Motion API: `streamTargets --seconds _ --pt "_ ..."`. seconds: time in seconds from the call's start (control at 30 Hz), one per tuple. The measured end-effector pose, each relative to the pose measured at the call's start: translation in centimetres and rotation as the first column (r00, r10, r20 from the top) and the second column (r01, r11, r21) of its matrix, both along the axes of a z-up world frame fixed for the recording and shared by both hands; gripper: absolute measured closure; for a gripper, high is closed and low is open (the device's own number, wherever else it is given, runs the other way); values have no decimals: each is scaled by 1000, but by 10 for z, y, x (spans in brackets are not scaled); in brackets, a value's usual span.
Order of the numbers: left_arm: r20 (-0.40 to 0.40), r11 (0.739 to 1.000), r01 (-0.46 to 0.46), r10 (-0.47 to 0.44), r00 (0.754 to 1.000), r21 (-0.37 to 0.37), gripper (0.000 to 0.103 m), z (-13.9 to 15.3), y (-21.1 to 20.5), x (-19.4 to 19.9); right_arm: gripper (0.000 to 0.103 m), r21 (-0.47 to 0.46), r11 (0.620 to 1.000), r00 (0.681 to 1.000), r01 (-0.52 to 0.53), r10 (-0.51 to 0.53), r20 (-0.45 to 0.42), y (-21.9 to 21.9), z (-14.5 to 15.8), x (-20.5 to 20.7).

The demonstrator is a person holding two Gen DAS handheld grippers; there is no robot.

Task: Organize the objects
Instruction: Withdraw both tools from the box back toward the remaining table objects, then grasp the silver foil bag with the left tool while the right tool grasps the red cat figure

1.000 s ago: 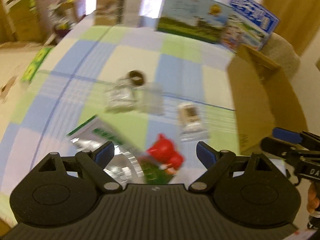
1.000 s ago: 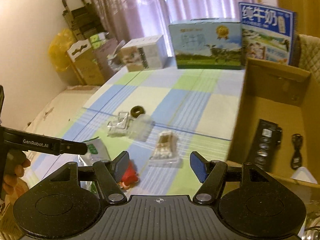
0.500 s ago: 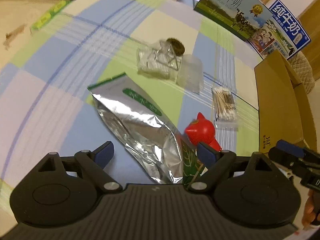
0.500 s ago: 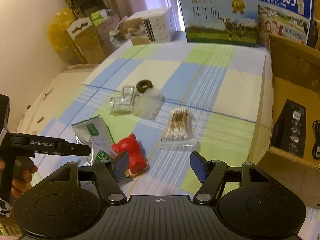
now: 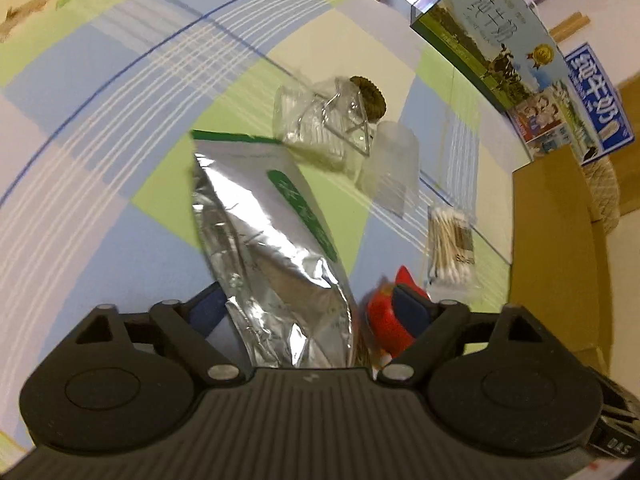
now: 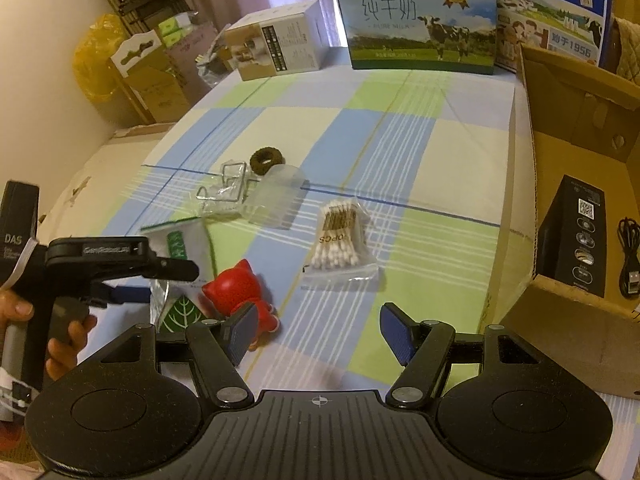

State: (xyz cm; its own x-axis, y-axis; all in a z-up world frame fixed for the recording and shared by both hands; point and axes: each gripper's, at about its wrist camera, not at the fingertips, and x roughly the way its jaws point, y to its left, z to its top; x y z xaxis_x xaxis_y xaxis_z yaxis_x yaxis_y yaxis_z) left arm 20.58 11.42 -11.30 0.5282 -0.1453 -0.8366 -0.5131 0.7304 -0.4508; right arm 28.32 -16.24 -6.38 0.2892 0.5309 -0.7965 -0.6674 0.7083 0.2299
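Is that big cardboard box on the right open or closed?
Open. The cardboard box has its flap up, and the right wrist view looks straight in at a black box and a coiled cable inside.

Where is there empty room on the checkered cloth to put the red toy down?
The cloth is bare between the milk box and the brown ring, and between the cotton swabs and the cardboard box. It is crowded around the red toy, foil pouch and clear bags.
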Motion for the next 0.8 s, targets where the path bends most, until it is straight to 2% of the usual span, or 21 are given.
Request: streamTargets --seconds 0.03,0.13,0.23,0.3,0.4,0.5,0.57,0.63,0.73,0.8 --pt "-8 1000 9 -9 1000 18 38 1 -1 3 39 -2 1000 1000 2 -2 -3 0 -1 0" --pt "-29 996 59 -57 998 74 51 5 -7 12 39 -8 1000 1000 6 -6 -12 2 -4 0" --pt "-65 984 105 -97 993 140 54 13 -18 21 39 -15 1000 1000 12 -13 -19 3 -7 1" --pt "-77 980 123 -112 991 158 53 16 -24 26 39 -16 1000 1000 19 -20 -21 2 -8 1" --pt "-87 982 128 -117 989 138 49 11 -26 32 39 -23 999 999 34 -34 -25 -1 -10 2" --pt "-88 991 93 -85 993 95 43 3 -21 37 39 -35 998 998 48 -49 -31 -4 -12 3" --pt "-90 990 96 -86 992 106 45 3 -22 42 39 -42 998 998 57 -58 -38 -6 -14 4" --pt "-88 987 111 -101 991 119 53 4 -26 47 39 -49 997 997 62 -64 -43 -8 -17 4" --pt "-88 979 141 -129 988 145 58 7 -31 49 39 -49 997 997 60 -62 -46 -8 -18 3" --pt "-93 975 158 -145 985 155 58 8 -31 47 39 -46 998 998 50 -52 -46 -7 -18 3"
